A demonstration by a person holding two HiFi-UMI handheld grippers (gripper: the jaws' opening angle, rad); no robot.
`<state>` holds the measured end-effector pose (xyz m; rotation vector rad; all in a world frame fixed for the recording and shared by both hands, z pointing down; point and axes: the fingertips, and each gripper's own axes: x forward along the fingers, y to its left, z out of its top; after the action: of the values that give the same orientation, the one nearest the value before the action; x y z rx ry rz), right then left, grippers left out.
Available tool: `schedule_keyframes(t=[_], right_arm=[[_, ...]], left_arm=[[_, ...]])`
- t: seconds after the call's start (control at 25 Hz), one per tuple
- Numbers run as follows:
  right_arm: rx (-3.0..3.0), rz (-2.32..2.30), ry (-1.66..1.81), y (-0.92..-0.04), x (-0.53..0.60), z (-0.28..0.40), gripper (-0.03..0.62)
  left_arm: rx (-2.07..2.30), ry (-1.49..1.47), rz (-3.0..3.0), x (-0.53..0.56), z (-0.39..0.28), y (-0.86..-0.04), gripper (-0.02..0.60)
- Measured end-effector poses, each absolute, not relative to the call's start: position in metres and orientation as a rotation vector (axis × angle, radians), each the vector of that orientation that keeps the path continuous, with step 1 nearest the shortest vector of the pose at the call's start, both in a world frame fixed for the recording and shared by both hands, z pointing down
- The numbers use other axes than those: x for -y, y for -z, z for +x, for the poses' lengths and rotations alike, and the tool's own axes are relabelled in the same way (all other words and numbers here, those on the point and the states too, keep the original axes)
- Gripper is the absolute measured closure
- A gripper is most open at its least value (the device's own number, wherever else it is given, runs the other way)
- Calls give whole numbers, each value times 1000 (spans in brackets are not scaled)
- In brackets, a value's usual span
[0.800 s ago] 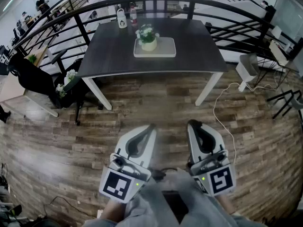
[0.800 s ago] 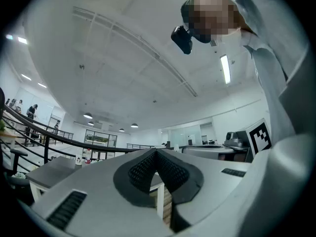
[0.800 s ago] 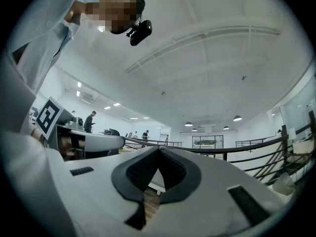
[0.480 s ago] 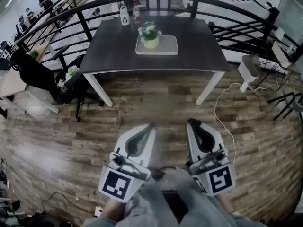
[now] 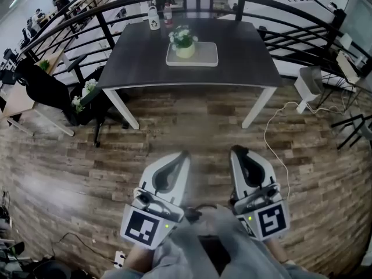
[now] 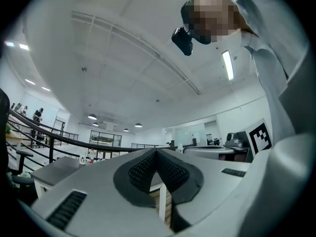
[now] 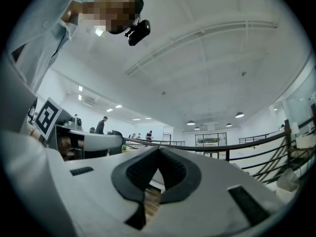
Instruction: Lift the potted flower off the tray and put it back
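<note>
A potted flower [image 5: 184,42] with white blooms in a pale pot stands on the left part of a white tray [image 5: 204,55], which lies on a dark table [image 5: 145,60] far ahead in the head view. My left gripper [image 5: 185,154] and right gripper [image 5: 235,152] are held side by side low over the wooden floor, well short of the table. Both point forward, roughly level. Each has its jaws closed tip to tip, with nothing between them. In the left gripper view [image 6: 157,151] and right gripper view [image 7: 158,148] the dark pads meet at the tip; the pot is not seen there.
A white bottle [image 5: 153,20] and a drink bottle [image 5: 168,15] stand at the table's far edge. A curved black railing [image 5: 75,31] runs behind the table. A black chair [image 5: 49,92] and a small plant [image 5: 84,95] sit left; a white bin [image 5: 307,83] and cable [image 5: 273,132] right.
The view has shifted slightly, so the table and pot sit a little higher and nearer centre in the frame. Both grippers hold the same pose, still closed.
</note>
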<state>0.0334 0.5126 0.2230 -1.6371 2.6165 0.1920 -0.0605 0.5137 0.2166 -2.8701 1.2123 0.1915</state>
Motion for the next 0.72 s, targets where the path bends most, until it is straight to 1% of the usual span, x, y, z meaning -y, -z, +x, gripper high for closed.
schedule_keyframes(t=[0.36, 0.72], right_arm=[[-2668, -1541, -177, -229, -516, 60, 591], [-2694, -1481, -169, -236, -527, 71, 591]], left_arm=[[-1311, -185, -2819, -525, -42, -216, 583], [-1357, -165, -2787, -541, -31, -217, 583]])
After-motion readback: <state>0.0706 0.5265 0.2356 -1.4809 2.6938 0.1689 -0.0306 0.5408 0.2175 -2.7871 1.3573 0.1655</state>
